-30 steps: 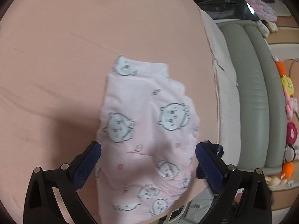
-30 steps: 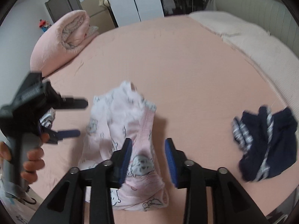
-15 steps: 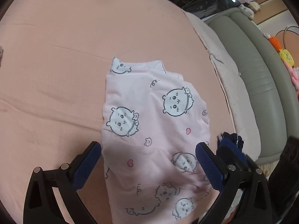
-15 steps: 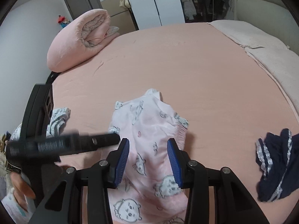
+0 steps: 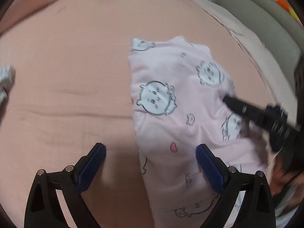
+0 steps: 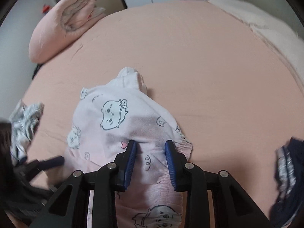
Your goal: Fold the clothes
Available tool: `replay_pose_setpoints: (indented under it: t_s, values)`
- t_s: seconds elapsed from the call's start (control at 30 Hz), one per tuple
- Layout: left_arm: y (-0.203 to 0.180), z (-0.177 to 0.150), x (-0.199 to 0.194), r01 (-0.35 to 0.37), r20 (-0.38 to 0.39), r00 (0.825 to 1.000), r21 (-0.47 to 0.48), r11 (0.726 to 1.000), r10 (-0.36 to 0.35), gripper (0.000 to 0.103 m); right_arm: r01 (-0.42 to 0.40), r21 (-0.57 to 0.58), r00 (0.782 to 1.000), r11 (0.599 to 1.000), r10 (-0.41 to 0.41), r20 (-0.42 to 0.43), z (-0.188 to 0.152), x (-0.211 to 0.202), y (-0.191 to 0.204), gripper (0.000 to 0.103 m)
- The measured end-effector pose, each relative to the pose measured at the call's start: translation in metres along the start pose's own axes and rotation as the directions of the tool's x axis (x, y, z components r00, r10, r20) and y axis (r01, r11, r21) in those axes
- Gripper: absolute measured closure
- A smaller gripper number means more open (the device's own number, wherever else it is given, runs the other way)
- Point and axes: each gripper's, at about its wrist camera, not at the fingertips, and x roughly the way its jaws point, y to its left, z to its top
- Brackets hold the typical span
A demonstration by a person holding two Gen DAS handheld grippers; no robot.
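A pale pink garment [image 5: 182,102] printed with cartoon animals lies partly folded on the pink bed sheet [image 5: 66,66]. My left gripper [image 5: 150,153] hangs open low over the garment's near left edge, which runs between its blue fingers. The right gripper [image 5: 226,99] reaches in from the right, black and blurred, with its tip over the garment's right side. In the right wrist view the garment [image 6: 117,117] fills the middle. My right gripper [image 6: 150,150] is open with a narrow gap, right above the cloth near the gathered waistband. The left gripper [image 6: 55,160] shows at the lower left.
A dark navy garment [image 6: 286,171] lies at the bed's right edge and a grey-white striped one [image 6: 24,125] at the left. A rolled pink duvet [image 6: 62,24] sits at the far left corner. A grey-green padded headboard [image 5: 266,19] borders the bed. A hand [image 5: 285,178] holds the right gripper.
Both grippers have come down closer to the pink garment. The right gripper now reaches over the garment's right side in the left wrist view. The garment itself lies much as before.
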Motion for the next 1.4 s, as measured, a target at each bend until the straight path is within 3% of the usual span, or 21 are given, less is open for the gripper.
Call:
replay_pose_setpoints:
  t_s: [0.17,0.23,0.3,0.57,0.7,0.9,0.97,1.07,1.17,1.27,1.4]
  values:
    - [0.000,-0.008,-0.005,-0.024,0.035,0.999,0.035,0.999,0.023,0.005,0.003,0.024,0.999,1.000,-0.002,-0.041,0.001,0.012,-0.008,0.071]
    - [0.008,-0.007,-0.017,-0.020,0.062,0.998,-0.004,1.000,0.020,0.005,-0.002,0.027,0.999,1.000,0.003,-0.045,0.000,0.009,-0.009,0.060]
    - [0.011,-0.006,-0.027,-0.031,0.068,0.997,0.017,0.999,0.030,0.005,-0.017,0.019,0.999,1.000,0.017,-0.027,-0.006,-0.007,-0.007,0.038]
    - [0.005,-0.009,-0.064,-0.187,0.170,0.973,0.205,0.961,0.153,0.005,0.009,-0.105,1.000,0.994,-0.007,0.022,-0.030,-0.063,0.014,0.032]
    - [0.000,-0.013,-0.072,-0.212,0.189,0.967,0.247,0.945,0.168,0.005,0.061,-0.203,0.998,0.977,-0.053,0.047,-0.044,-0.082,0.025,0.030]
    - [-0.020,0.000,-0.071,-0.217,0.257,0.954,0.232,0.948,0.155,0.005,0.170,-0.308,0.982,0.936,-0.133,0.136,-0.067,-0.107,0.035,0.030]
    - [-0.026,0.002,-0.071,-0.235,0.282,0.946,0.247,0.940,0.162,0.004,0.216,-0.360,0.972,0.907,-0.165,0.169,-0.076,-0.114,0.042,0.030]
    - [-0.040,-0.001,-0.065,-0.321,0.330,0.918,0.292,0.901,0.220,0.002,0.288,-0.464,0.955,0.838,-0.218,0.199,-0.092,-0.117,0.052,0.030]
    - [-0.043,-0.006,-0.062,-0.298,0.314,0.930,0.333,0.895,0.193,0.002,0.336,-0.570,0.942,0.750,-0.263,0.209,-0.110,-0.109,0.062,0.030]
    - [-0.035,-0.012,-0.064,-0.218,0.285,0.951,0.341,0.914,0.120,0.002,0.367,-0.655,0.929,0.661,-0.301,0.216,-0.127,-0.098,0.068,0.030]
    - [-0.028,-0.015,-0.066,-0.167,0.281,0.957,0.315,0.934,0.076,0.001,0.399,-0.738,0.910,0.545,-0.336,0.243,-0.147,-0.086,0.077,0.030]
